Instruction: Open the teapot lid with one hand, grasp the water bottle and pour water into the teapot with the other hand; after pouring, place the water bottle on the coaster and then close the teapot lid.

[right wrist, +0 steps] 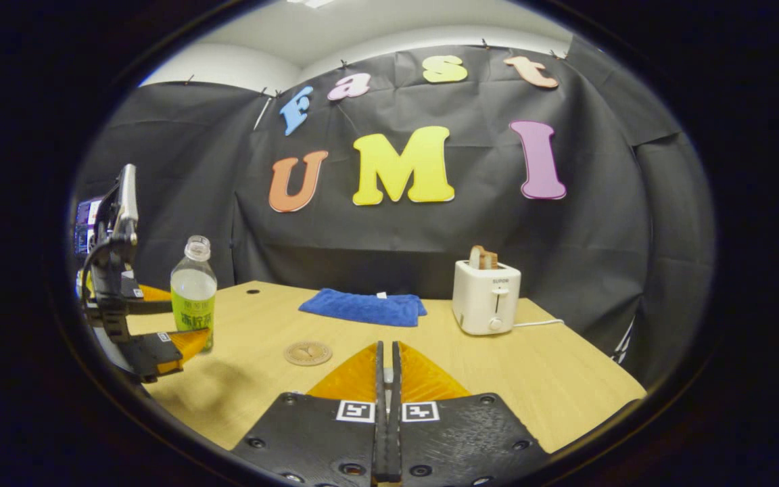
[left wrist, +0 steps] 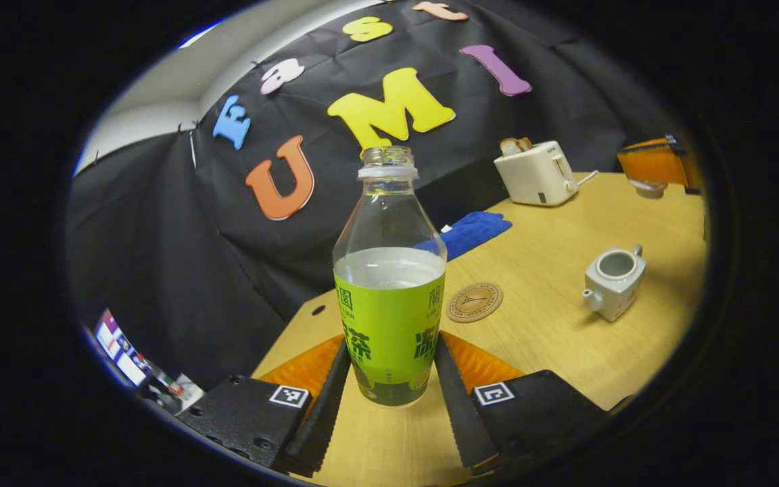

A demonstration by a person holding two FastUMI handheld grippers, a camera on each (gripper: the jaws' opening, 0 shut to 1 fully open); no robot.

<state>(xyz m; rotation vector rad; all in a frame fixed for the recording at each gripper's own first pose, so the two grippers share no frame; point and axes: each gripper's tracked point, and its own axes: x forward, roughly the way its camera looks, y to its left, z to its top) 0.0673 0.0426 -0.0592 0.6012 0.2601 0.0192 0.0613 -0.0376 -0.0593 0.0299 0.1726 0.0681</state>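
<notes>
An uncapped water bottle (left wrist: 389, 297) with a green label, about half full, stands near the table corner between the fingers of my left gripper (left wrist: 391, 341), which press on both sides of the label. In the right gripper view the bottle (right wrist: 193, 294) and the left gripper (right wrist: 186, 325) are at far left. The pale teapot (left wrist: 612, 281) sits to the right with its top open. Above it my right gripper (left wrist: 653, 166) holds the pale lid (left wrist: 648, 188). The right gripper (right wrist: 386, 348) shows its fingers pressed together. A round wooden coaster (left wrist: 474, 302) (right wrist: 308, 352) lies between bottle and teapot.
A white toaster (left wrist: 536, 174) (right wrist: 486, 297) with bread in it stands at the back of the wooden table (left wrist: 552, 352), its cord running right. A folded blue cloth (left wrist: 470, 231) (right wrist: 364, 308) lies by the back edge. A screen (left wrist: 119, 348) glows beyond the table's left side.
</notes>
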